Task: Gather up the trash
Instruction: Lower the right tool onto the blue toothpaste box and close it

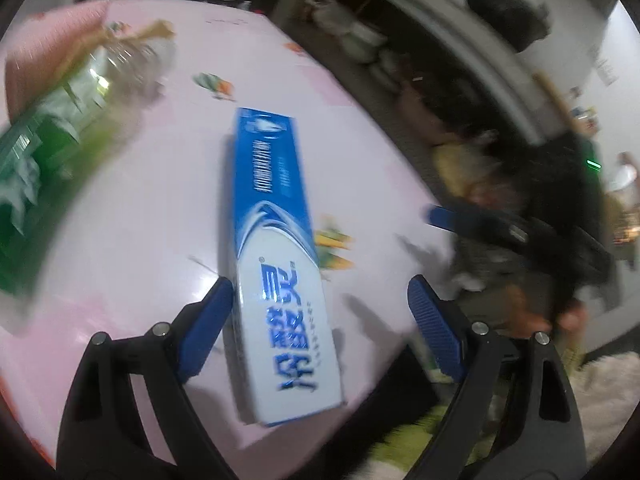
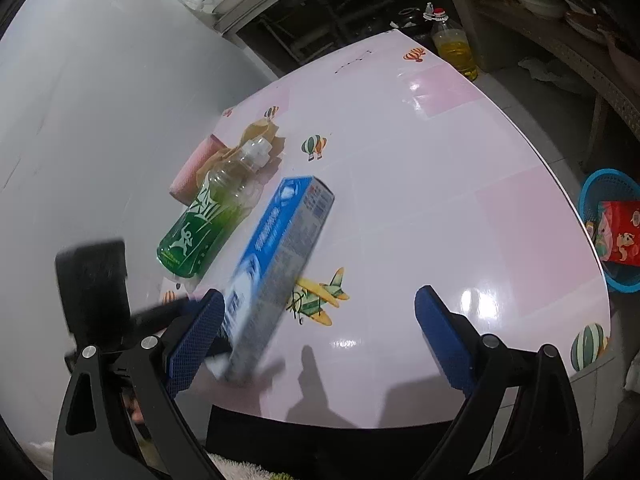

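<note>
Item one, blue toothpaste box (image 1: 276,264): it lay lengthwise on the pink table (image 1: 132,216), near end reaching almost to the near edge. My left gripper (image 1: 320,316) stood over that near end with jaws spread wide; the left pad looked to be touching or just beside the box's left side, the right pad well clear, so nothing was clamped. Item two, green-labelled plastic bottle (image 2: 204,220): on its side just left of the box, cap pointing far, against a pink roll (image 2: 192,172) and some brown paper (image 2: 260,130). Item three, blue basket (image 2: 612,232): on the floor off the table's right edge, a red packet already inside; I judged it the trash bin. My right gripper (image 2: 320,320) hung open and empty, with the box's near end beside its left finger. To take the box well, I judged I should centre the left jaws across its narrow width, square to its long sides, and close near the end without crushing the card.
</note>
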`<act>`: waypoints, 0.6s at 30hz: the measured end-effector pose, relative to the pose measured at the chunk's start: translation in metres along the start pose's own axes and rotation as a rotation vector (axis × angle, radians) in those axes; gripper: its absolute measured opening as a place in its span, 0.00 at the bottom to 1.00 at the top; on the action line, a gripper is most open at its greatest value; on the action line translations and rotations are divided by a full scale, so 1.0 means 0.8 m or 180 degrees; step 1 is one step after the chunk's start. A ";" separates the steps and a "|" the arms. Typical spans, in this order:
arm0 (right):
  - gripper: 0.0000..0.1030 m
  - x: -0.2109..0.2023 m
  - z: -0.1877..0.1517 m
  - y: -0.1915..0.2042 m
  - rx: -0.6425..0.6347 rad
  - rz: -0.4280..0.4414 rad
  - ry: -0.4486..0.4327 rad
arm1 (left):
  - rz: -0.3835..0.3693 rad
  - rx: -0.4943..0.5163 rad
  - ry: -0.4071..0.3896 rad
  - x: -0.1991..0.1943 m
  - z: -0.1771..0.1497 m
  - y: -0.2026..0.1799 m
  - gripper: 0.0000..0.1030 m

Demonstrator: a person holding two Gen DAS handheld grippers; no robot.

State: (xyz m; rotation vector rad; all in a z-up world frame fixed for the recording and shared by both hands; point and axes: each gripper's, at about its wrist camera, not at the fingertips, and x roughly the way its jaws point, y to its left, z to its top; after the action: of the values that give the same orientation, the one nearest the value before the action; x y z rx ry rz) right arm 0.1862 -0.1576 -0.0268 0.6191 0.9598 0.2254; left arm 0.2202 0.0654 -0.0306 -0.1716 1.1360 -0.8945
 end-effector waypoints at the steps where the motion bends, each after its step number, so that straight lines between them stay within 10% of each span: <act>1: 0.91 0.001 0.002 0.001 -0.0012 0.0005 0.0010 | -0.0100 -0.0024 -0.0015 0.000 -0.004 -0.001 0.82; 7: 0.91 0.036 0.019 0.020 -0.0176 0.0044 0.0206 | -0.0247 -0.0085 -0.0338 -0.038 -0.047 -0.008 0.82; 18: 0.84 0.121 0.006 0.083 -0.0730 -0.0439 0.0519 | 0.1544 0.0284 -0.1157 -0.139 -0.063 -0.015 0.77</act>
State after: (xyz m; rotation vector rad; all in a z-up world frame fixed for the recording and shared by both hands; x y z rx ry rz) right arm 0.2508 -0.0634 -0.0531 0.3259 1.1109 0.2617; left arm 0.1575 0.1495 0.0325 0.0185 0.7481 -0.4550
